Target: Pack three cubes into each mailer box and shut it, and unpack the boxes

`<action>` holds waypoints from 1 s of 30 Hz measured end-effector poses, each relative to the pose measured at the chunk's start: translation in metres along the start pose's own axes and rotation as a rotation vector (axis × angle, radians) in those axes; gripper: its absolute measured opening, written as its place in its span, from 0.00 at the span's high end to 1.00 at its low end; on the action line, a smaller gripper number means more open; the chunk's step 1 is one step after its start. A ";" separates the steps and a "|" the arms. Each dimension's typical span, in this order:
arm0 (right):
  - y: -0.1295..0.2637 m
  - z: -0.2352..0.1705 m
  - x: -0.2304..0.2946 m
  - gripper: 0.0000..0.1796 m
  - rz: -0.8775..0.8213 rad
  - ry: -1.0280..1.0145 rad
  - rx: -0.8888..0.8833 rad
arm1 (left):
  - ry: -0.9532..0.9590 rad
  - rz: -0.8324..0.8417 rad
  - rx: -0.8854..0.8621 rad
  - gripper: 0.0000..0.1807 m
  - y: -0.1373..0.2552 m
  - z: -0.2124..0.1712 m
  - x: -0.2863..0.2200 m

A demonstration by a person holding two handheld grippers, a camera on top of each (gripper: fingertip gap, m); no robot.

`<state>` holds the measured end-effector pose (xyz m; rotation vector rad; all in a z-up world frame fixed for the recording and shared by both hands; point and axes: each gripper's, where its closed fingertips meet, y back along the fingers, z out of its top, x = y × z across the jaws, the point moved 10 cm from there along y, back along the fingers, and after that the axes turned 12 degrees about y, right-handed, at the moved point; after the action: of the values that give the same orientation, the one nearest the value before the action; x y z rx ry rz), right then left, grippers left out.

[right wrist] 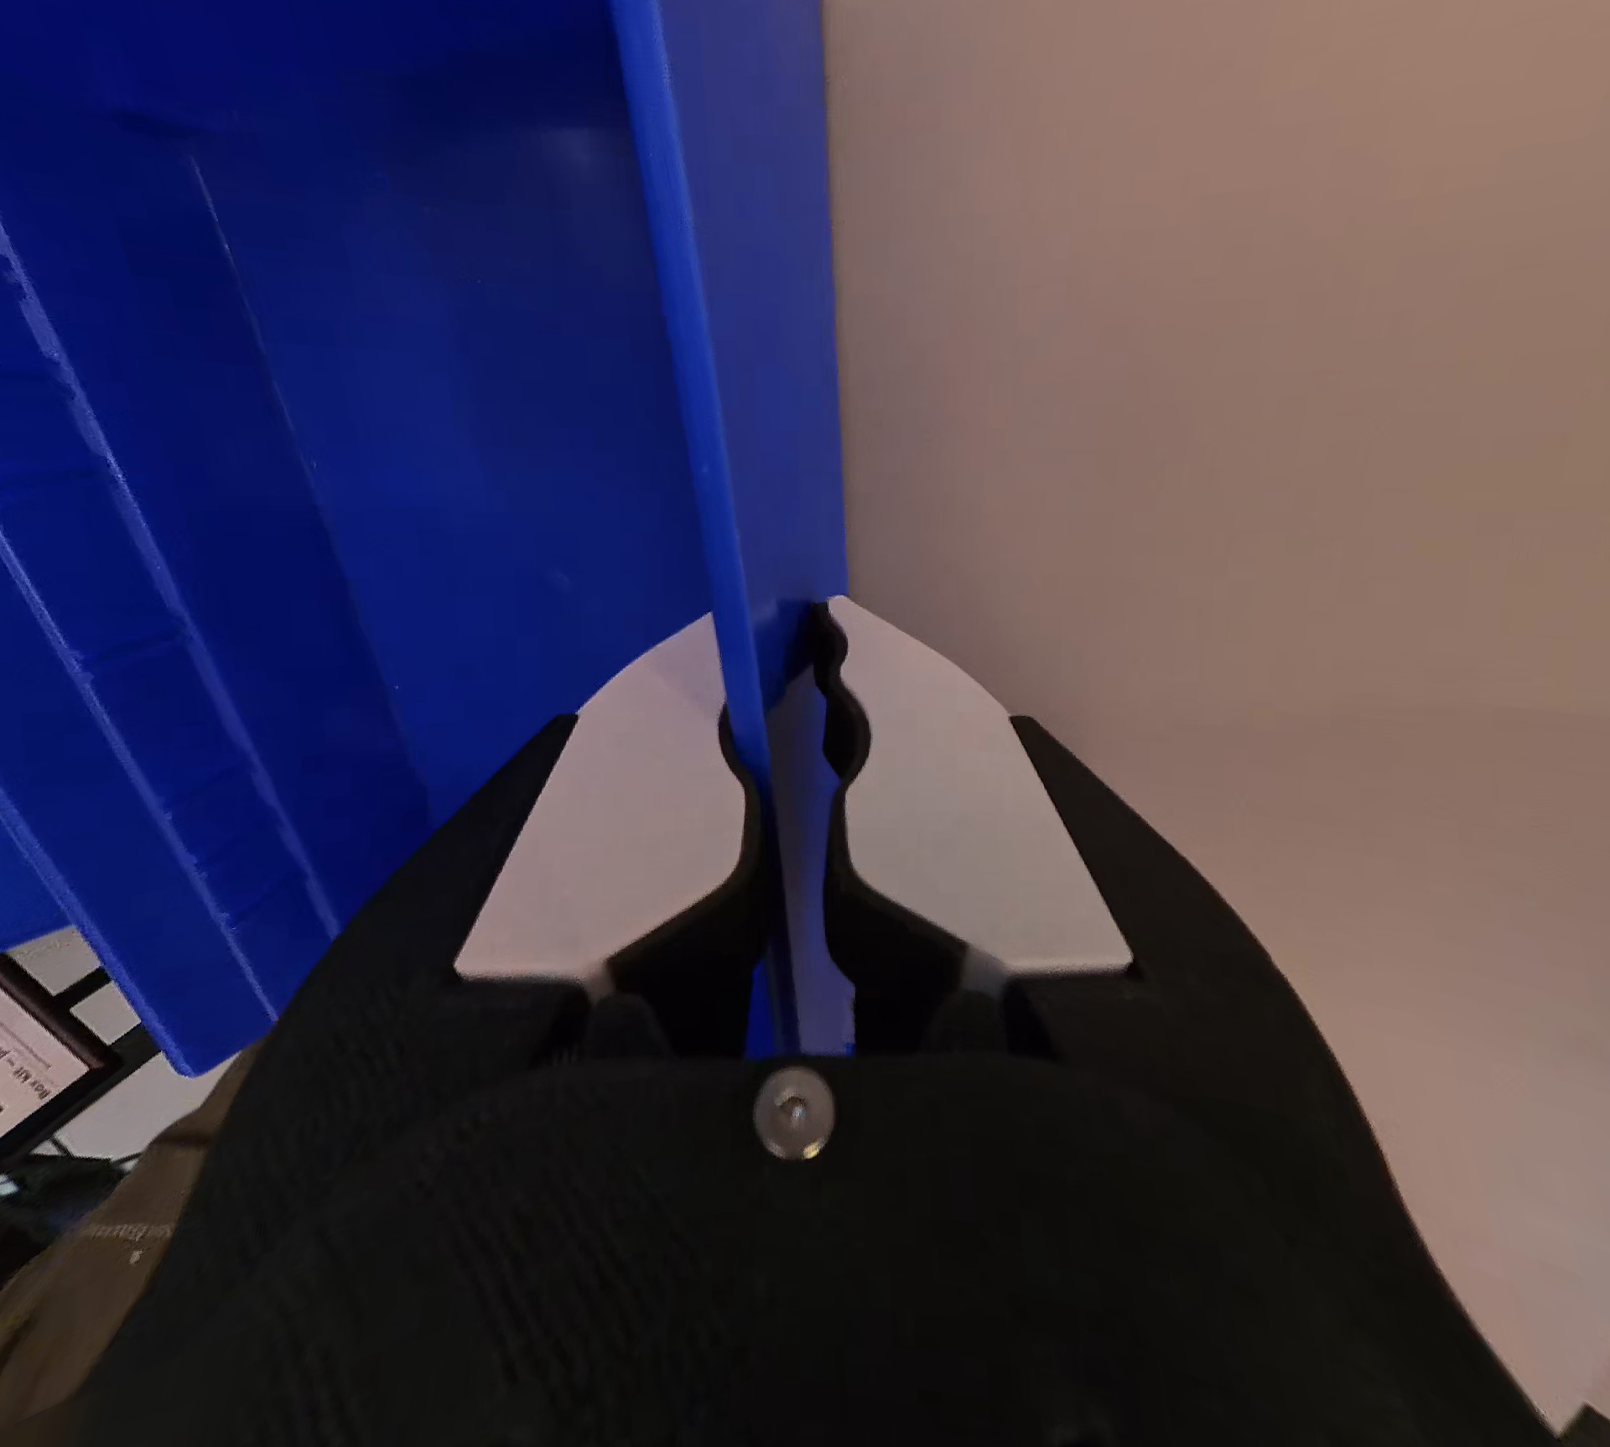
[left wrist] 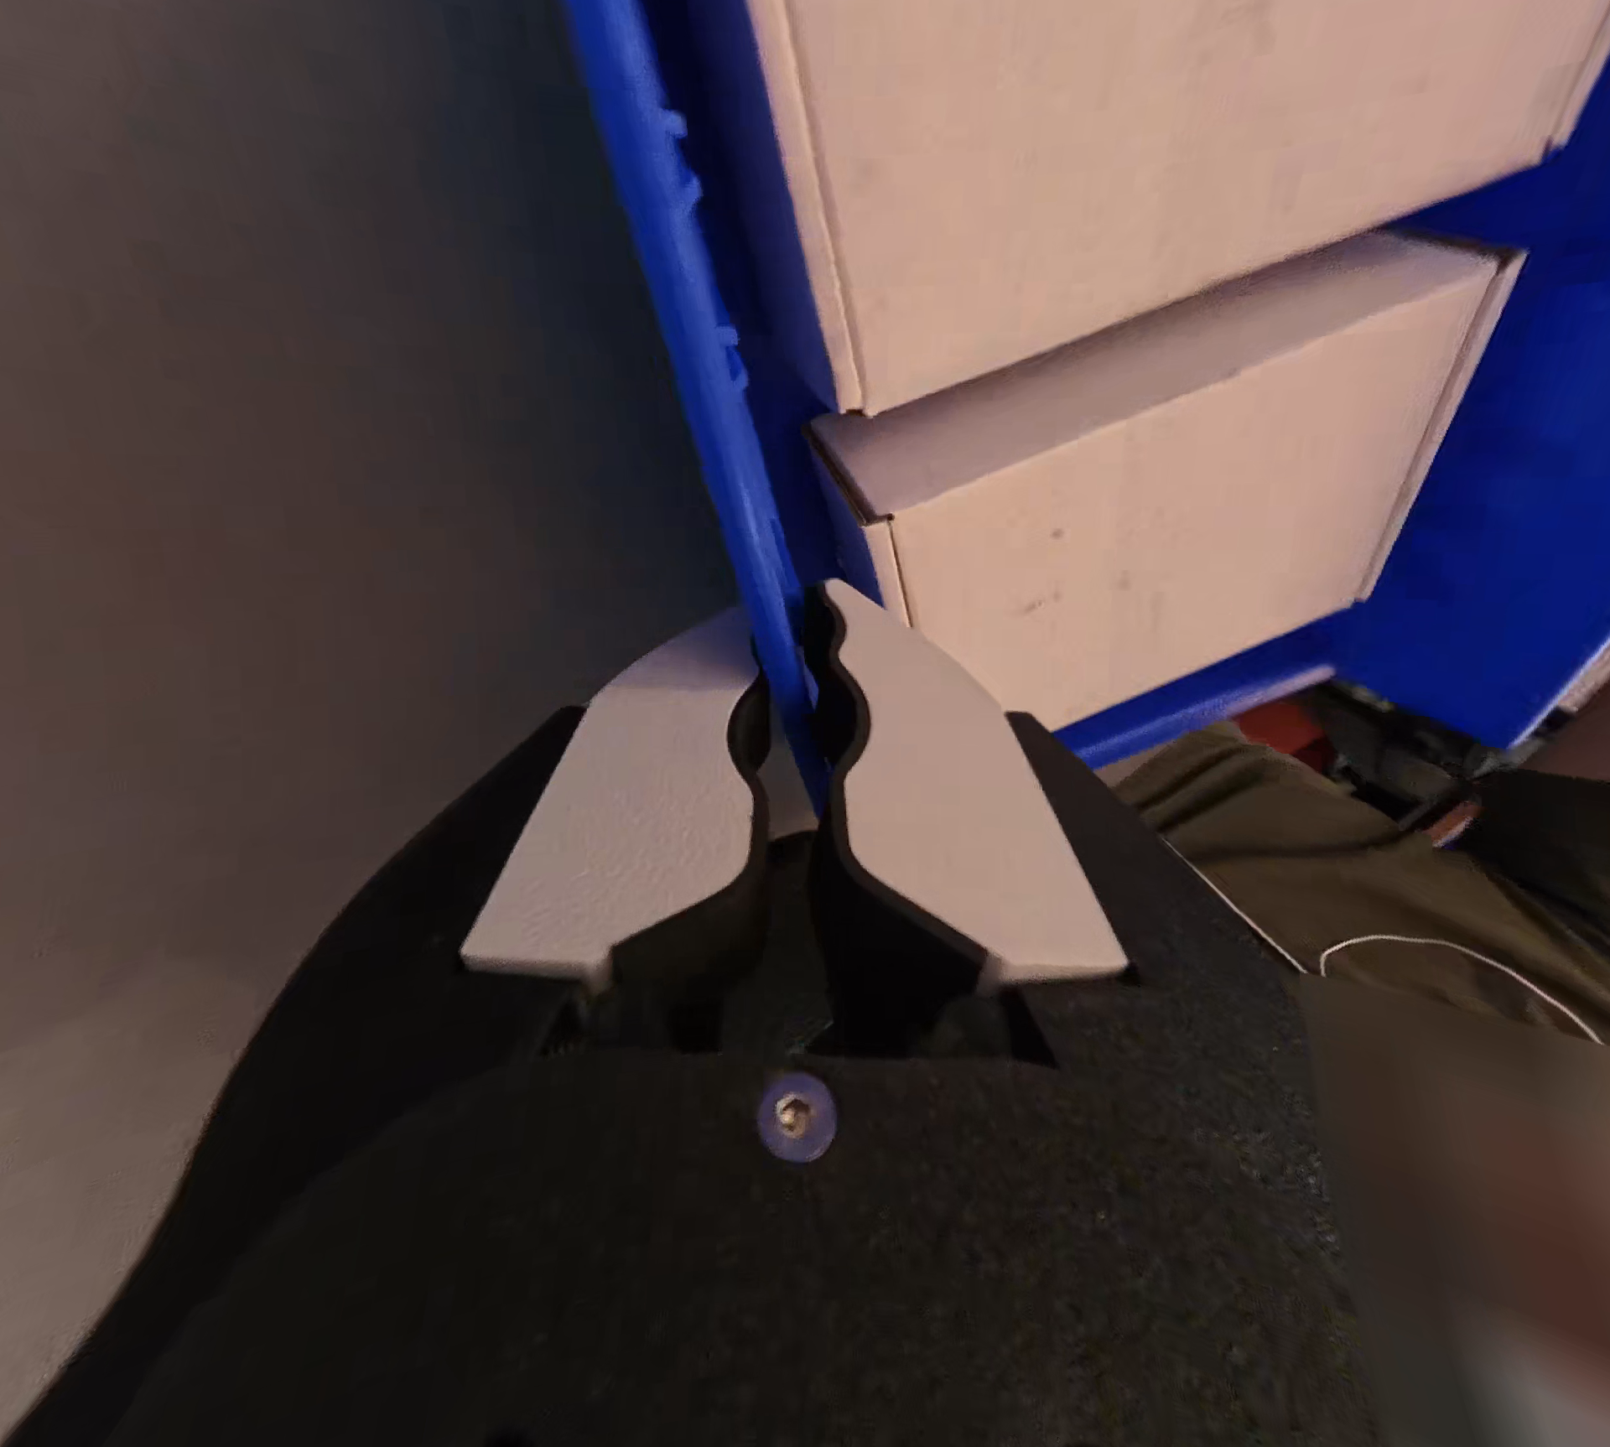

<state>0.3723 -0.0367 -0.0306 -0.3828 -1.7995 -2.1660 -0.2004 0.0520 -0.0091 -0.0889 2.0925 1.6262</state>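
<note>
A blue plastic bin (left wrist: 679, 255) holds two shut white mailer boxes, one larger (left wrist: 1176, 99) and one nearer me (left wrist: 1159, 517). My left gripper (left wrist: 788, 621) is shut on the bin's left wall rim, one finger outside and one inside next to the near box. In the right wrist view my right gripper (right wrist: 775, 621) is shut on the bin's right wall (right wrist: 671, 273), whose inside (right wrist: 348, 360) fills the left of the frame. No cubes show.
A plain grey-beige surface (left wrist: 261, 360) lies to the left of the bin and also shows at the right in the right wrist view (right wrist: 1220, 360). An olive garment of a person (left wrist: 1307, 883) lies below the bin. A dark framed sheet (right wrist: 43, 1057) shows at lower left. Spacing between my two grippers at the tips: around 50 cm.
</note>
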 end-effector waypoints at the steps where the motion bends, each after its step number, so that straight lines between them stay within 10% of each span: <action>1: -0.002 0.004 0.005 0.95 -0.005 0.004 0.000 | 0.029 -0.014 -0.018 0.98 0.006 -0.006 0.016; 14: -0.023 0.036 0.051 0.96 -0.185 0.085 0.000 | 0.224 0.149 -0.148 0.97 0.072 -0.084 0.159; 30: -0.013 0.033 0.030 0.96 -0.193 0.029 0.021 | 0.245 0.174 -0.211 0.98 0.083 -0.108 0.193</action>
<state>0.3404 -0.0042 -0.0251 -0.1781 -1.9114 -2.2642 -0.4343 0.0226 0.0050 -0.1892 2.1481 2.0290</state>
